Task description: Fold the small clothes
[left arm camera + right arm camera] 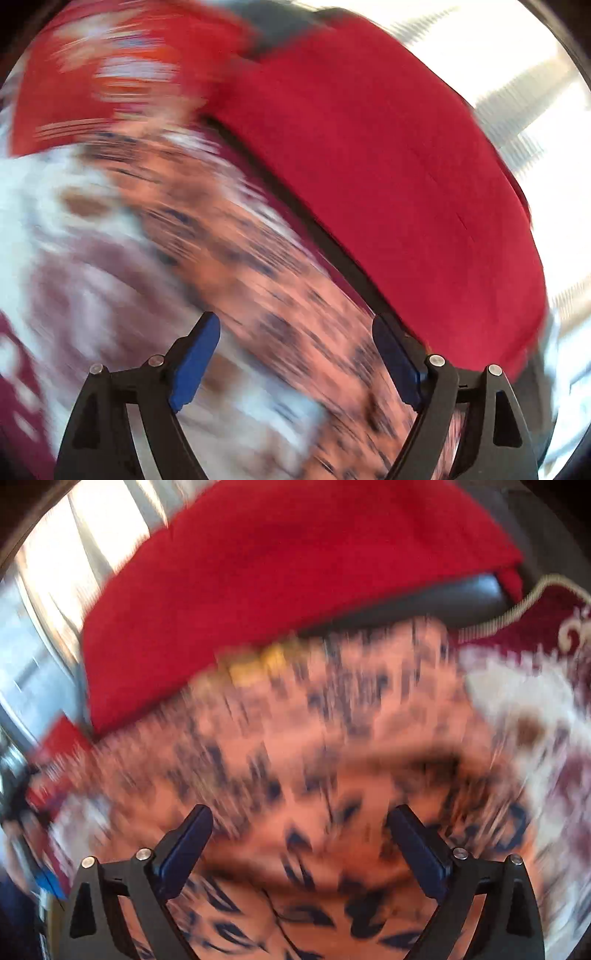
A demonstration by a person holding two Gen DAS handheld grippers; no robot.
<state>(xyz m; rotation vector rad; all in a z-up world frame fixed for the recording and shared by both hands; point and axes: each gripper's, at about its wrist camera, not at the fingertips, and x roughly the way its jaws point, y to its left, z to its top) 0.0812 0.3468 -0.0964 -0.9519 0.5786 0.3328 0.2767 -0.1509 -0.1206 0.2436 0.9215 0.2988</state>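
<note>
A pink garment with dark blue marks (258,280) lies spread under both grippers, smeared by motion blur. My left gripper (295,328) hangs over it with blue pads wide apart and nothing between them. In the right wrist view the same pink garment (295,757) fills the middle, with a fold or opening (424,764) toward the right. My right gripper (301,819) stands open just above the cloth, and no fabric is pinched between its pads. A yellow patch (258,664) shows at the garment's far edge.
A red cushion or cloth (388,155) lies beyond the garment over a dark edge (443,598). A maroon and white patterned cover (535,709) lies under the garment. Bright curtains (517,74) stand behind.
</note>
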